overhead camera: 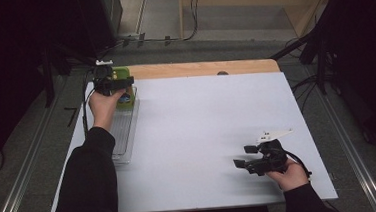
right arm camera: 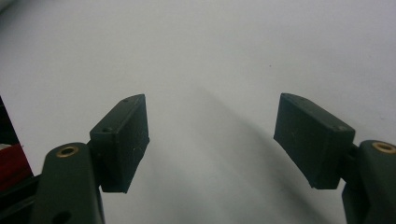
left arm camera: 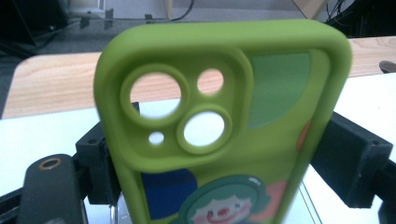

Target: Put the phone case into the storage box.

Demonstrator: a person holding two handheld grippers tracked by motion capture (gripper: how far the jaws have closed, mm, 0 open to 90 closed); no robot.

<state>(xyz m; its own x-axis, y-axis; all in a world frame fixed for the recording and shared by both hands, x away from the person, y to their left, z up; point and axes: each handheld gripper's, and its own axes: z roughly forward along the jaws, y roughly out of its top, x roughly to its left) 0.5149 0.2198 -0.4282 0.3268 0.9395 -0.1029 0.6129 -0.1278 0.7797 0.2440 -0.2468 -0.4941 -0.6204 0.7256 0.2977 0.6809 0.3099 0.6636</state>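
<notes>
Between left gripper jaws: green phone case, upright, camera cutouts uppermost, cartoon print facing lens, clamped at both side edges. Below it, clear tray at table's far-left edge. Right gripper well apart, near right corner, jaws spread, holding nothing.

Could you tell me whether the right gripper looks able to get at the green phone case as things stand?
Probably yes: the right gripper hangs open over bare table, with nothing between it and the green phone case. But the left gripper already holds the case over the clear tray.
</notes>
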